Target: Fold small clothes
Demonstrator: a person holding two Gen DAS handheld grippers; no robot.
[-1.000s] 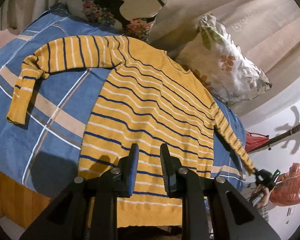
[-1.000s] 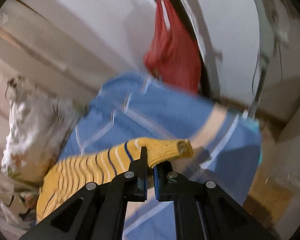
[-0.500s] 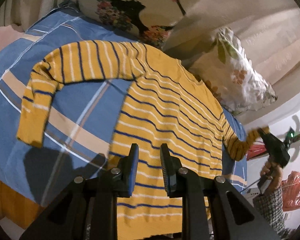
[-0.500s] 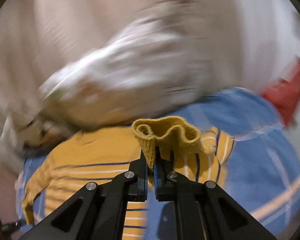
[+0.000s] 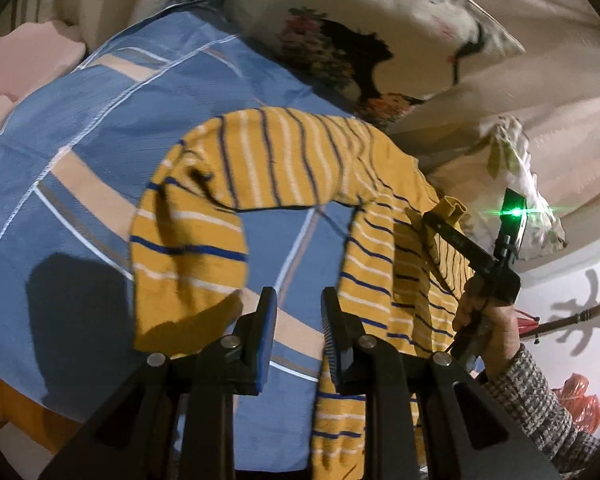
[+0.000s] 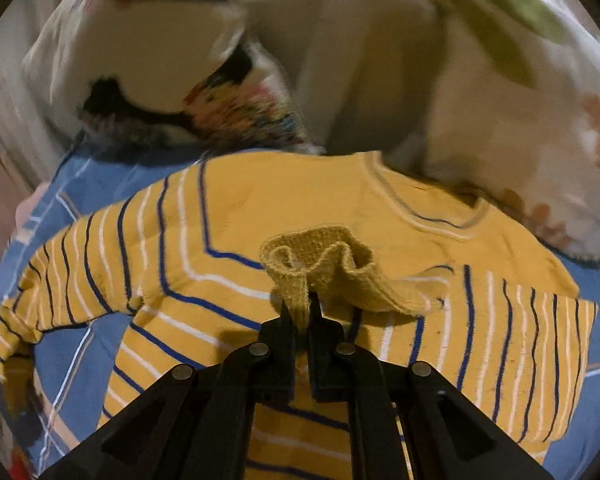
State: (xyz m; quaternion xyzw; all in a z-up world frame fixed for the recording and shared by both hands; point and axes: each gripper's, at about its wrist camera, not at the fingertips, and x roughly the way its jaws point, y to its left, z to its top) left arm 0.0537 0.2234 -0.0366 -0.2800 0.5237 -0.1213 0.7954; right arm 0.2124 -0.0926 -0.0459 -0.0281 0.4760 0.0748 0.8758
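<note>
A yellow sweater [image 5: 372, 248] with blue and white stripes lies front up on a blue plaid bedsheet [image 5: 100, 128]. Its left sleeve [image 5: 188, 248] bends down toward the bed's front edge. My left gripper [image 5: 298, 312] is open and empty, just above the sheet between that sleeve and the sweater's body. My right gripper [image 6: 302, 312] is shut on the cuff [image 6: 320, 264] of the right sleeve and holds it above the sweater's chest [image 6: 300, 200]; that sleeve [image 6: 500, 320] is folded back over the body. The right gripper also shows in the left wrist view [image 5: 444, 216].
Floral pillows [image 5: 360, 52] and a second pillow [image 5: 516, 184] lean on the headboard behind the sweater. A pink cloth [image 5: 16, 72] lies at the far left. A red bag [image 5: 580, 400] hangs off the bed's right side.
My right gripper has carried the right cuff from off the bed's right side inward over the sweater's chest. My left gripper has moved left, toward the left sleeve.
</note>
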